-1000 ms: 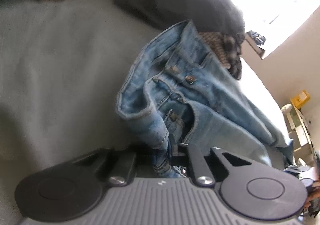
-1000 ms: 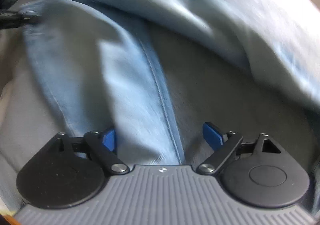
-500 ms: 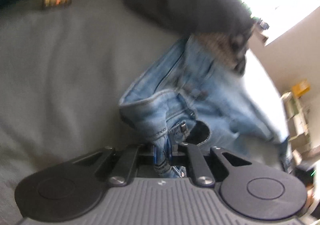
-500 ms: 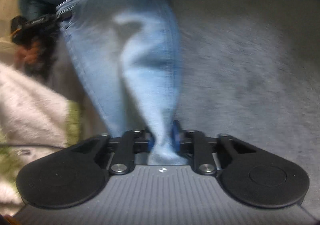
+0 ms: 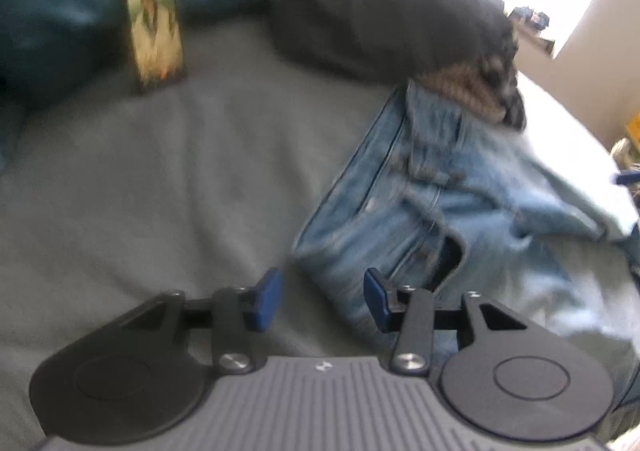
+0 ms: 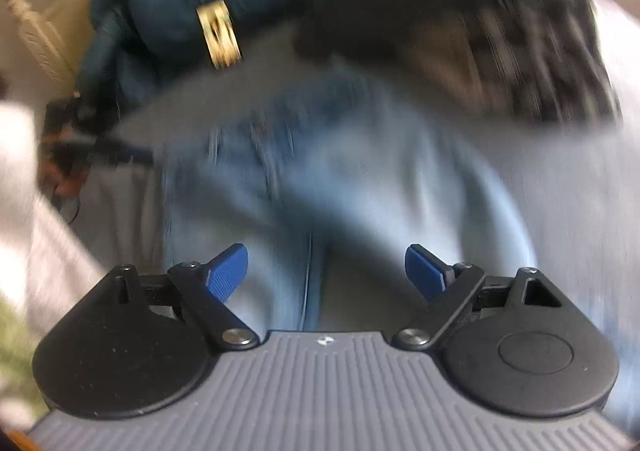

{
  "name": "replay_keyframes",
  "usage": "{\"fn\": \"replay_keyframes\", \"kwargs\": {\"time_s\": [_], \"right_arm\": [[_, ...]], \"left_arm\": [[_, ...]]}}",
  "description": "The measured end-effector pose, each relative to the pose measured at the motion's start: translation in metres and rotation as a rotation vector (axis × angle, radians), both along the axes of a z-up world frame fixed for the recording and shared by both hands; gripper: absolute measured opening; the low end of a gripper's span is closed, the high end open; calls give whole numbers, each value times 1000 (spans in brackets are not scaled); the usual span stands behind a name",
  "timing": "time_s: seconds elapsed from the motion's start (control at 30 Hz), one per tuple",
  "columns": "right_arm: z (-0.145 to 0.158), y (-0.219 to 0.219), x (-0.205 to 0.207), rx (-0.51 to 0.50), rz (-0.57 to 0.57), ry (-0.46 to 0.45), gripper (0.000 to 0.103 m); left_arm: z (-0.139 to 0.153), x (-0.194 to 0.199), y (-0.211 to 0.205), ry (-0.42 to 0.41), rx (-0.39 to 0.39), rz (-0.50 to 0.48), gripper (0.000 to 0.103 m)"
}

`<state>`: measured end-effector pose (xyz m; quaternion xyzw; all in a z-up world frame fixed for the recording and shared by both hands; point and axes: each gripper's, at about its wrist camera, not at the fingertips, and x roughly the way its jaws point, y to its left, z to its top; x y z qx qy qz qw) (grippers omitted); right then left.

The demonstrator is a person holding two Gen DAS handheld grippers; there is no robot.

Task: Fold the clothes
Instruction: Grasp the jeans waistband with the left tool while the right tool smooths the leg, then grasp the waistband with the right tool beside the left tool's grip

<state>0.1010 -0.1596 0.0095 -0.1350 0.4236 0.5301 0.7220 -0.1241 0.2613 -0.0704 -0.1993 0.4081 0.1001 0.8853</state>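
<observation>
Jeans of light blue denim [image 5: 432, 211] lie rumpled on the grey bed cover [image 5: 160, 187], waistband toward the camera in the left wrist view, running from 6 o'clock out toward 3 o'clock. We see no neat fold lines; the cloth is bunched, one layer lapped over another near the fly.

Left gripper [image 5: 322, 299]: blue pads well apart, holding nothing. The waistband corner sits just ahead of the gap and partly within it.

Right gripper [image 6: 326, 271]: pads spread wide, nothing clamped. A denim seam runs between them; the view is badly blurred, so contact cannot be told.

We judge both tongs hover free above the garment, which rests under its own weight; whether a fold was just laid or a grip is being sought, this moment does not settle.

At 12 o'clock of the jeans, a dark heap of other clothing [image 5: 384, 7] touches them. At 10 o'clock stands a small picture card [image 5: 154, 27] against a teal cushion [image 5: 60, 3].
</observation>
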Motion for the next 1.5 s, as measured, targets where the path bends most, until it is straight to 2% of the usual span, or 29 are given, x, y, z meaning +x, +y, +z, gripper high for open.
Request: {"fn": "replay_keyframes", "kwargs": {"time_s": [0.07,0.13,0.3,0.4,0.63,0.77,0.87,0.93,0.97,1.0,1.2,1.33,1.5], "right_arm": [[-9,44,10,22,31,-58,83],[-22,88,13,20,71,-111,73],[-56,182,9,-39,157,-185,58],[-73,210,5,-50,168,-236,56],[-95,237,-5,-67,226,-265,54],[-109,262,0,-124,211,-259,45],[-124,270,9,-150,182,-204,41],[-126,271,12,-136,159,-170,28],[-125,270,11,-128,139,-170,16],[-122,268,11,-118,119,-171,7],[-104,261,14,-5,0,-183,4],[-99,260,21,62,-22,-153,3],[-96,270,23,115,-33,-134,0]], "left_arm": [[3,18,-11,-54,-21,-51,45],[-1,39,-26,-78,-45,-114,43],[-28,78,-47,-30,-76,-171,35],[-41,91,-52,-13,-88,-174,33],[-57,89,-42,-52,-211,-71,32],[-67,90,-43,-72,-237,-31,32],[-69,88,-44,-92,-218,-13,30],[-70,86,-45,-103,-202,-2,23],[-70,84,-46,-109,-195,4,16],[-71,83,-46,-115,-187,9,15],[-71,78,-48,-163,-149,40,7],[-65,74,-44,-207,-129,65,4],[-61,67,-41,-220,-97,80,3]]}}
